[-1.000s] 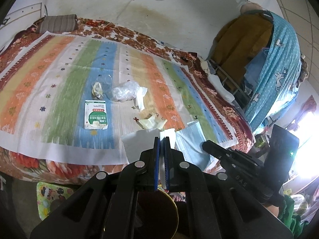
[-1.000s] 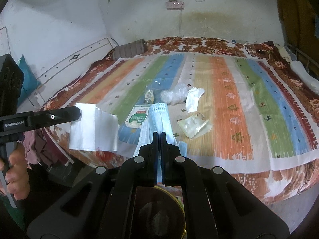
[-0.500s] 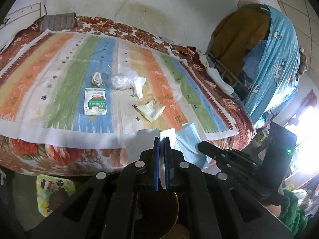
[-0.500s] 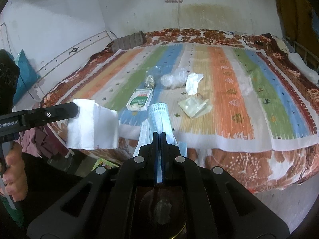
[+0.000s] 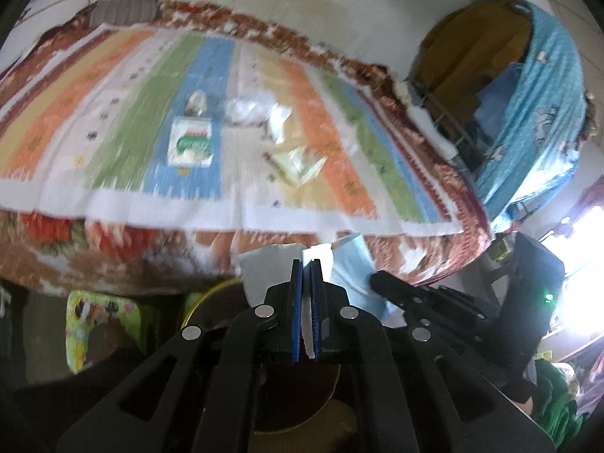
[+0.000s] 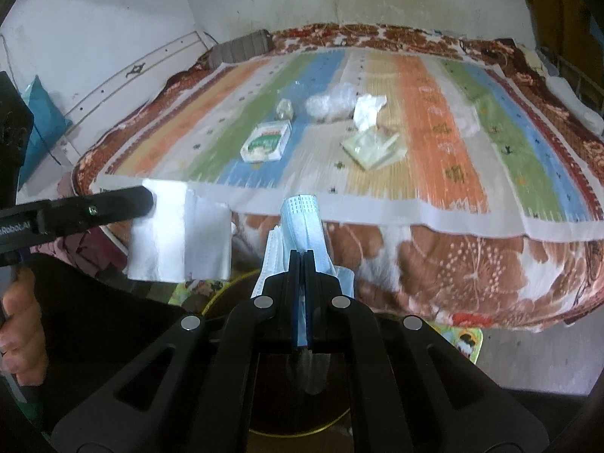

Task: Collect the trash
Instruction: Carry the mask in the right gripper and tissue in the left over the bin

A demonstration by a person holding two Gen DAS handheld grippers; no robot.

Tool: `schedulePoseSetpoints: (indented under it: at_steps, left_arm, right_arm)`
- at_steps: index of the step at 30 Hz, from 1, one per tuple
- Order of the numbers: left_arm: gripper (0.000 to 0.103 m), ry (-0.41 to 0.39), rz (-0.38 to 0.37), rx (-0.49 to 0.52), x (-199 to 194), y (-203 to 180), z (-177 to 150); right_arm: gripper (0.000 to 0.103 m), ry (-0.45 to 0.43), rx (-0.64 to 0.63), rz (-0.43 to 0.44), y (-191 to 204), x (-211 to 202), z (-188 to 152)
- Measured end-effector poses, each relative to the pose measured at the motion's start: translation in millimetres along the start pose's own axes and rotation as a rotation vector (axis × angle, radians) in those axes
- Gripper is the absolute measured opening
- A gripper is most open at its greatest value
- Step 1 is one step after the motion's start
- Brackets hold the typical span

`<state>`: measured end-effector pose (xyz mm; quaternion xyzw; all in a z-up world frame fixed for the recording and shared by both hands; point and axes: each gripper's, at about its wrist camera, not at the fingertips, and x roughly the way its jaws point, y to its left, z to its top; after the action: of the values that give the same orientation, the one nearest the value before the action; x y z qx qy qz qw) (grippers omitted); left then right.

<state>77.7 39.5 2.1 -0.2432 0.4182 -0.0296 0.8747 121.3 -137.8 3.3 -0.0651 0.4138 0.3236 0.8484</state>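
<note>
My left gripper [image 5: 306, 264] is shut on a white sheet of paper [image 5: 271, 268], which also shows at the left of the right wrist view as the paper [image 6: 177, 238]. A pale blue face mask [image 6: 304, 222] sticks up from my right gripper [image 6: 301, 255], which is shut on it; the mask [image 5: 351, 264] hangs beside the paper. Both grippers hang off the bed's front edge, above a round gold-rimmed bin [image 6: 226, 294], mostly hidden under them. On the striped mat lie a green and white packet [image 6: 266, 141], clear crumpled plastic [image 6: 332, 104], a white tissue [image 6: 368, 109] and a yellowish wrapper [image 6: 372, 147].
The bed [image 6: 453, 264] has a red floral blanket hanging over its front side. A colourful play mat [image 5: 98, 317] lies on the floor below. A blue curtain [image 5: 536, 113] hangs at the right. A hand [image 6: 22, 328] holds the left gripper's handle.
Both grippers have drawn back from the bed and sunk lower, still holding paper and mask. The bed's front side and the floor now fill more of both views.
</note>
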Motion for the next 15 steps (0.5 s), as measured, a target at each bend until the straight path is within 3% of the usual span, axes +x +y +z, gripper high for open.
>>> schedulePoseSetpoints:
  at_steps: [6, 10, 15]
  left_arm:
    - [0.003, 0.077, 0.073, -0.01, 17, 3, -16]
    - [0.003, 0.163, 0.09, -0.073, 36, 16, -25]
    - [0.003, 0.18, 0.127, -0.096, 40, 23, -27]
  right_arm:
    - [0.002, 0.065, -0.005, -0.012, 4, 10, -14]
    - [0.002, 0.121, 0.007, -0.023, 6, 21, -24]
    - [0.002, 0.178, 0.006, -0.052, 7, 32, -31]
